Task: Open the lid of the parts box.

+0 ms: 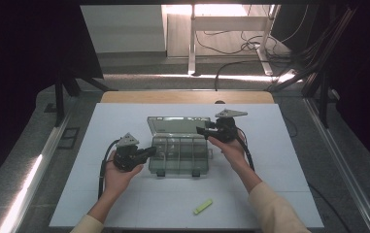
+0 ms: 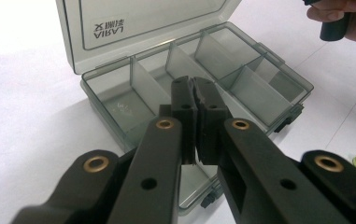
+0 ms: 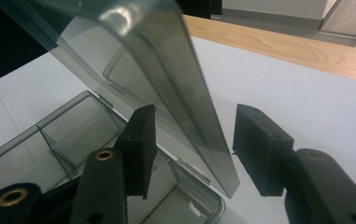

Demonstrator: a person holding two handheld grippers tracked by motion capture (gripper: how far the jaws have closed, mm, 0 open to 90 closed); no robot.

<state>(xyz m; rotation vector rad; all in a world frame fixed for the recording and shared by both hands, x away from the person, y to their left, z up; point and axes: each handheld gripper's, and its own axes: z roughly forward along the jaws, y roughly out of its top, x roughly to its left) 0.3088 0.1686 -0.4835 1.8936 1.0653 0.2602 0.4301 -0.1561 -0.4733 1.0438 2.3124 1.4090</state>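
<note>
The box (image 1: 180, 154) sat mid-bench, its raised lid (image 3: 185, 93) edge-on between the right gripper (image 3: 192, 149) fingers, half open and clear of it, while the left gripper (image 2: 195, 123) fingers were shut and empty over the compartments

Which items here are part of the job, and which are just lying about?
In the job:
- box, open, compartments bare
- lid, standing between the right gripper's open jaws, not yet pinched
- left gripper, shut, over the box's near edge

Lying about:
- green piece on the mat's near edge
- cables on the floor beyond the table
</note>
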